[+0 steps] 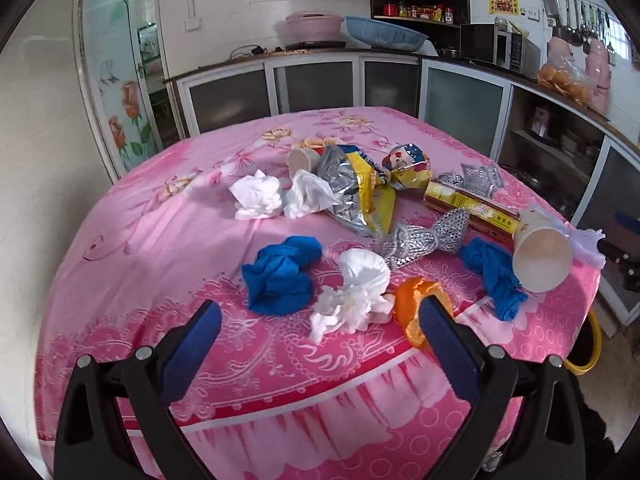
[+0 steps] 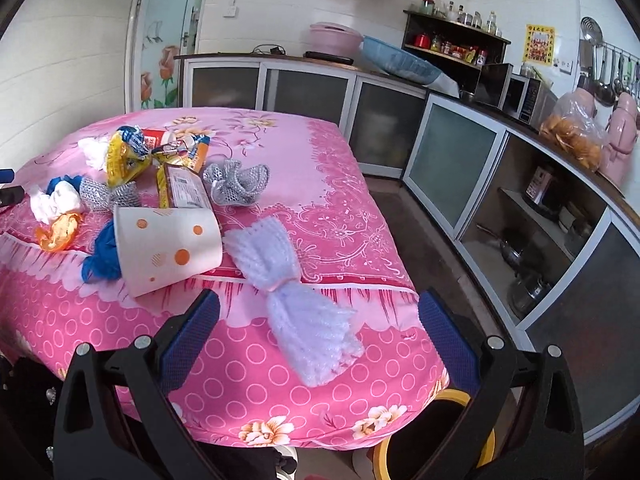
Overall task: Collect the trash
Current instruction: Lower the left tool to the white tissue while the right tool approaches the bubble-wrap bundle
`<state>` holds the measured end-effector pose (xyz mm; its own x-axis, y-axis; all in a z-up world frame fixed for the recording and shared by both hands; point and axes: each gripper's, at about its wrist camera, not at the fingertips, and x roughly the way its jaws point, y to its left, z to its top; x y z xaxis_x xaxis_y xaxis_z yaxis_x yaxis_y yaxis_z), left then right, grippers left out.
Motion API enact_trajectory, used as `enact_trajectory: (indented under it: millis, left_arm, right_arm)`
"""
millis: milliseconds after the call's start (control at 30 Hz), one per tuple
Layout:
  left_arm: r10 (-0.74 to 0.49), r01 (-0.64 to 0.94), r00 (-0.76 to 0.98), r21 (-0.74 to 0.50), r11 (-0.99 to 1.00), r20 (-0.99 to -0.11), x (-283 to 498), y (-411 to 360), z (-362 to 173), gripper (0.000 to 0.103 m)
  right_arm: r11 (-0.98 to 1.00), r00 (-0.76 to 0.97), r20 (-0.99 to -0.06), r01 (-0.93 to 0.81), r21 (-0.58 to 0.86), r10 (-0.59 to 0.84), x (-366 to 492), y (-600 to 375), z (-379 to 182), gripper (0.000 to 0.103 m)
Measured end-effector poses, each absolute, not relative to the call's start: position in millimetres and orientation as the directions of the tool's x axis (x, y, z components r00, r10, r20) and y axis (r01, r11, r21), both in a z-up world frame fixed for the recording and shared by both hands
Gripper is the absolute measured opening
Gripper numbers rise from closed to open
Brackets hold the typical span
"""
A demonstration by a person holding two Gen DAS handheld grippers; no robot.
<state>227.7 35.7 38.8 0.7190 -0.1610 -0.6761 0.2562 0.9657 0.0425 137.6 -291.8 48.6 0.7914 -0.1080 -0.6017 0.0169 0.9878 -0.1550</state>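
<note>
I stand in a tiled kitchen at a table (image 1: pixel 168 240) draped in a pink flowered cloth, with trash strewn across the half nearest me and a yellow-rimmed bin (image 2: pixel 440 440) on the floor below its right corner. My left gripper (image 1: pixel 320 320) is spread wide and empty over the near edge, bracketing a crumpled white tissue (image 1: pixel 356 292) with an orange wrapper (image 1: pixel 416 304) touching its right finger; closing here, I judge, could pinch both or snag the loose cloth. My right gripper (image 2: pixel 318 320) is likewise spread and empty around a white foam net sleeve (image 2: pixel 296 300) that hangs over the right edge, so a nudge could tip it to the floor. The dotted paper cup (image 2: pixel 168 248) lies on its side just beside the sleeve and could roll off. The sleeve looks light, soft and squashy.
</note>
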Motion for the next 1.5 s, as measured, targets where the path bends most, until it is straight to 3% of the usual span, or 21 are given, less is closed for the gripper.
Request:
enact_trajectory:
  millis: [267,533,967,1067,1267,1333,1400,1500]
  left_arm:
    - [-0.193,0.285,0.702,0.022,0.958,-0.685,237.4,17.1,25.7,0.095]
    - [-0.270,0.285,0.641,-0.104,0.953,-0.718,258.0,15.0,13.0,0.095]
    - [-0.301,0.259,0.577,-0.179,0.949,-0.760,290.1,13.8,-14.2,0.095]
    - [-0.307,0.252,0.578,-0.193,0.948,-0.756,295.9,14.8,-15.9,0.095]
    - [-0.340,0.229,0.578,-0.253,0.940,-0.742,303.0,23.5,-15.8,0.095]
    - [-0.348,0.226,0.578,-0.265,0.937,-0.738,300.0,25.3,-17.8,0.082]
    - [-0.345,0.230,0.572,-0.258,0.938,-0.745,300.2,23.7,-19.1,0.062]
    - [-0.330,0.212,0.581,-0.253,0.944,-0.744,296.3,25.0,-19.8,0.058]
  right_arm:
    - [0.994,0.782,-0.620,-0.015,-0.113,-0.058,149.8,-294.2,44.8,0.095]
    - [0.993,0.757,-0.654,-0.057,-0.099,-0.022,168.3,-295.6,36.0,0.095]
    - [0.992,0.689,-0.725,-0.088,-0.089,-0.004,203.3,-292.7,10.5,0.094]
    - [0.990,0.678,-0.735,-0.096,-0.098,-0.007,204.7,-290.1,6.7,0.085]
    - [0.990,0.672,-0.741,-0.100,-0.096,-0.003,205.5,-291.1,5.5,0.075]
    - [0.991,0.674,-0.739,-0.094,-0.097,-0.008,205.1,-291.5,6.4,0.058]
    - [0.992,0.664,-0.747,-0.098,-0.085,0.002,205.4,-292.1,5.6,0.048]
    - [0.991,0.668,-0.744,-0.096,-0.096,-0.007,204.4,-289.8,6.0,0.038]
